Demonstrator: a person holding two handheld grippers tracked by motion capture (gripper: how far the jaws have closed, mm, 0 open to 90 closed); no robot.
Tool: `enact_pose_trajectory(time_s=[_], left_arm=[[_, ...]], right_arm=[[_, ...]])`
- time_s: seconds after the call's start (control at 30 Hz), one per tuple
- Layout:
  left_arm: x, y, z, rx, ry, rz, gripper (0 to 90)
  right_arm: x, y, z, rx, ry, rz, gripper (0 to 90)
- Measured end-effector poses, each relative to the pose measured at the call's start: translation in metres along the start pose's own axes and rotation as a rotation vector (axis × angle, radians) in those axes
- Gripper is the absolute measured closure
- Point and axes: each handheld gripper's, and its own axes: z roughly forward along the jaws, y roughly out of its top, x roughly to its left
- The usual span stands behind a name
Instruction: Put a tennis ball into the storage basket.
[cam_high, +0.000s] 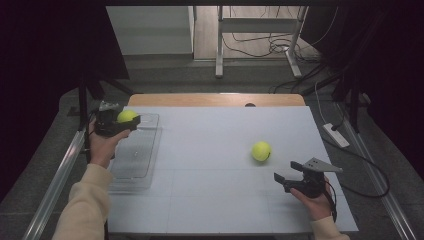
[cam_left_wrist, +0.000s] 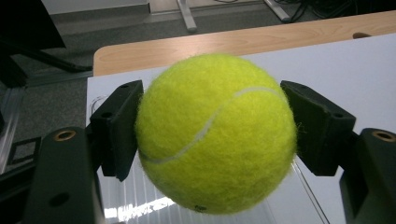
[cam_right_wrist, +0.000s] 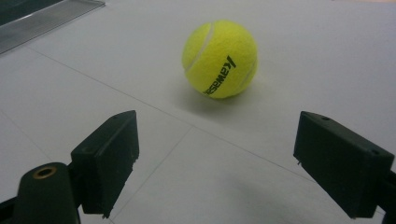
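A yellow-green tennis ball (cam_left_wrist: 216, 133) sits clamped between the two black pads of the left gripper (cam_left_wrist: 212, 130) — in the left gripper view it takes up the centre of the frame, its white seam curving from lower left to upper right, each pad pressed flat against a side. In the high view this held ball (cam_high: 127, 116) appears at the upper left of the white table (cam_high: 215, 200), raised over the far end of a clear plastic tray (cam_high: 145, 167) that lies along the table's left edge. The left gripper (cam_high: 116, 121) points toward the right of the frame, and the person's left hand (cam_high: 102, 147) wraps its body from below, a cream sleeve (cam_high: 85, 205) running down to the bottom edge.

A second tennis ball (cam_high: 261, 151) rests on the bare table right of centre in the high view, well apart from the tray. In the right gripper view it lies in the upper middle (cam_right_wrist: 219, 58), dark lettering on its face, a soft shadow beneath.

The right gripper (cam_high: 287, 172) sits near the lower right of the high view, held in the right hand (cam_high: 312, 200), aimed up and left toward that ball. Its jaws stand wide apart with nothing between them — the ball lies beyond the pads (cam_right_wrist: 109, 158), near but not touching.

Past the table's far wooden edge (cam_high: 215, 99) is grey floor with cables.
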Motion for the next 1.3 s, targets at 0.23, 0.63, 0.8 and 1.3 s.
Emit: enact_pose_trajectory(time_s=[0.23,0.63,0.8,1.3], left_arm=[[0.005,-0.001,0.005,0.023,0.012,-0.007,26.8],[0.011,-0.002,0.012,0.059,0.022,-0.018,26.8],[0.012,-0.001,0.017,0.077,0.030,-0.012,26.8],[0.016,-0.002,0.028,0.128,0.040,-0.003,26.7]], right_arm=[[0.000,0.000,0.000,0.003,-0.002,-0.001,14.4],[0.000,0.000,0.000,0.003,-0.002,-0.003,14.4],[0.000,0.000,0.000,0.004,-0.002,-0.005,14.4],[-0.001,-0.001,0.000,0.005,-0.004,-0.005,14.4]])
